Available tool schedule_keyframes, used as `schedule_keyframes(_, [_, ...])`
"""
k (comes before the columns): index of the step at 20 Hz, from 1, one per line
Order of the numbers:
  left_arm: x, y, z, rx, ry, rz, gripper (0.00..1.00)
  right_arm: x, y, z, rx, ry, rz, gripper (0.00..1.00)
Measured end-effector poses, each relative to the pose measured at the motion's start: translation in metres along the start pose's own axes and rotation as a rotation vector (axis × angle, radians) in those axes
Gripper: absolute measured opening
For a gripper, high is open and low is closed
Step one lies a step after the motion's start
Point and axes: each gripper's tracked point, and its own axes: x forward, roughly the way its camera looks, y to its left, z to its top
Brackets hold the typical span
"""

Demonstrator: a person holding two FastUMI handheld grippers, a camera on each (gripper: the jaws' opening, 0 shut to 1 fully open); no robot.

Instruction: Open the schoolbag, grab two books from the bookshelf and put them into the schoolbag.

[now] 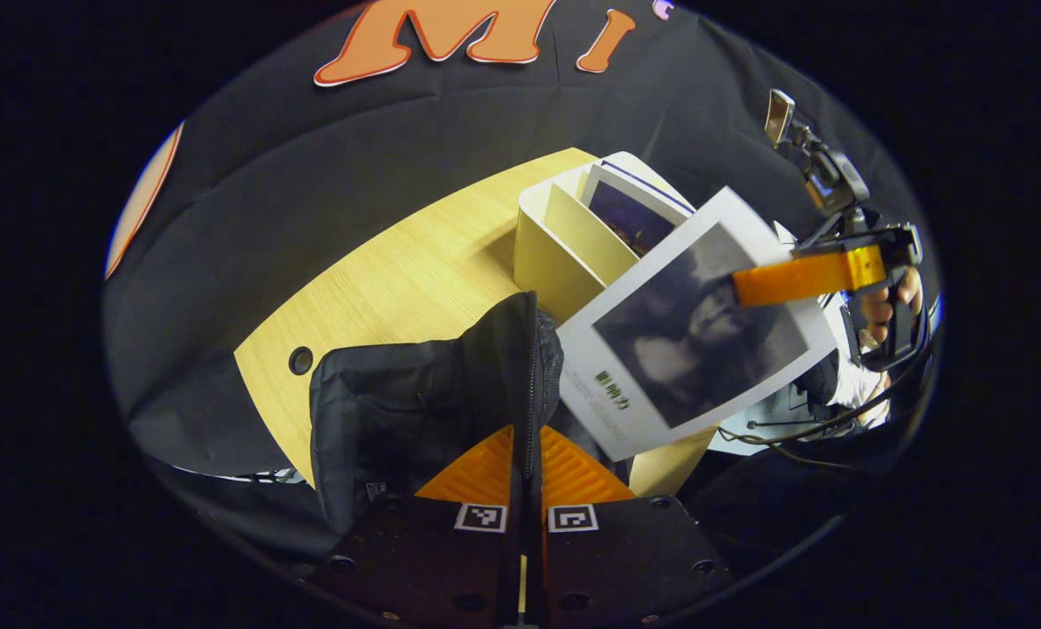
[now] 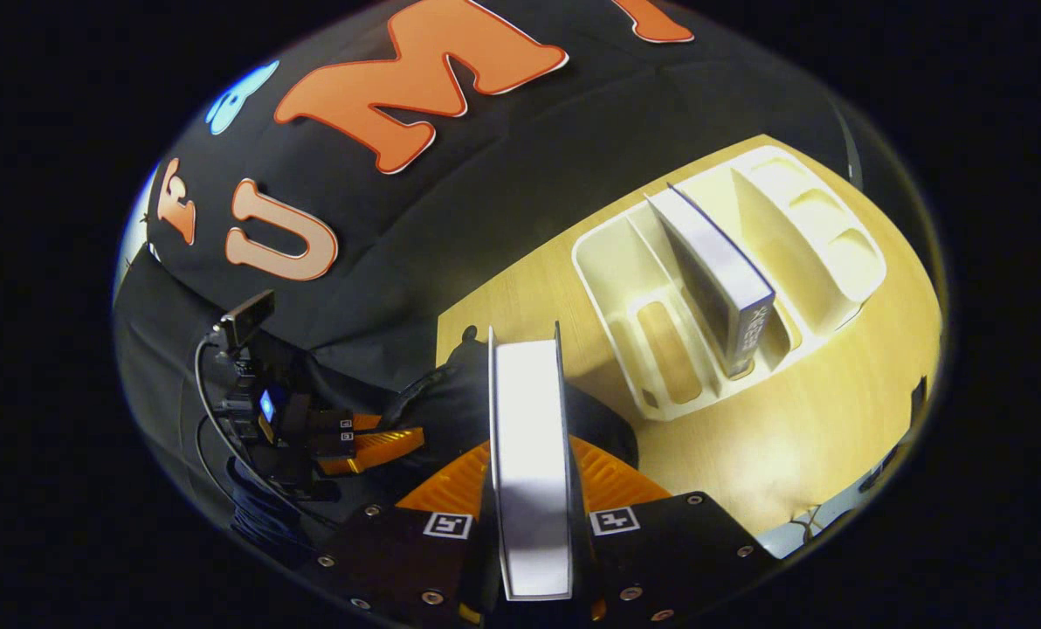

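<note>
Left gripper [image 1: 527, 454] pinches schoolbag [image 1: 416, 411] edge; right gripper [image 2: 529, 489] clamps book [image 2: 529, 454], held tilted over schoolbag

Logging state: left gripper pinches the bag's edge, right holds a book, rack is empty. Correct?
Not quite: the rack is not empty; one book stands in it, per the right gripper view. The rest holds: left gripper pinches the bag, right gripper holds a book.

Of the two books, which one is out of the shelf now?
The book with the grey picture cover, clamped in the right gripper above the schoolbag. The other book stands upright in the white shelf.
</note>
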Motion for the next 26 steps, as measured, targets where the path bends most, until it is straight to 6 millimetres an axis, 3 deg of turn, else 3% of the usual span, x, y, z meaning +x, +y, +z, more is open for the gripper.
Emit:
schedule_keyframes(4, [-0.004, -0.006, 0.001, -0.014, -0.021, -0.008, 0.04, 0.035, 0.007, -0.018, 0.078, -0.01, 0.082, 0.33])
schedule_keyframes(11, [-0.007, -0.017, 0.003, -0.055, -0.055, -0.038, 0.03, 0.095, 0.004, -0.044, 0.261, -0.046, 0.198, 0.33])
schedule_keyframes(17, [0.0, -0.037, 0.007, -0.08, -0.066, -0.085, 0.04, 0.13, 0.017, -0.056, 0.381, -0.114, 0.318, 0.33])
schedule_keyframes(23, [0.01, -0.051, 0.005, -0.119, -0.059, -0.143, 0.04, 0.169, 0.016, -0.065, 0.352, -0.184, 0.281, 0.32])
schedule_keyframes(24, [0.009, -0.052, 0.007, -0.112, -0.065, -0.141, 0.04, 0.177, 0.013, -0.068, 0.352, -0.182, 0.268, 0.21])
schedule_keyframes(25, [0.011, -0.053, 0.008, -0.102, -0.067, -0.139, 0.03, 0.182, 0.016, -0.068, 0.371, -0.171, 0.276, 0.33])
schedule_keyframes(26, [0.013, -0.052, 0.009, -0.1, -0.062, -0.137, 0.03, 0.186, 0.018, -0.07, 0.381, -0.162, 0.275, 0.33])
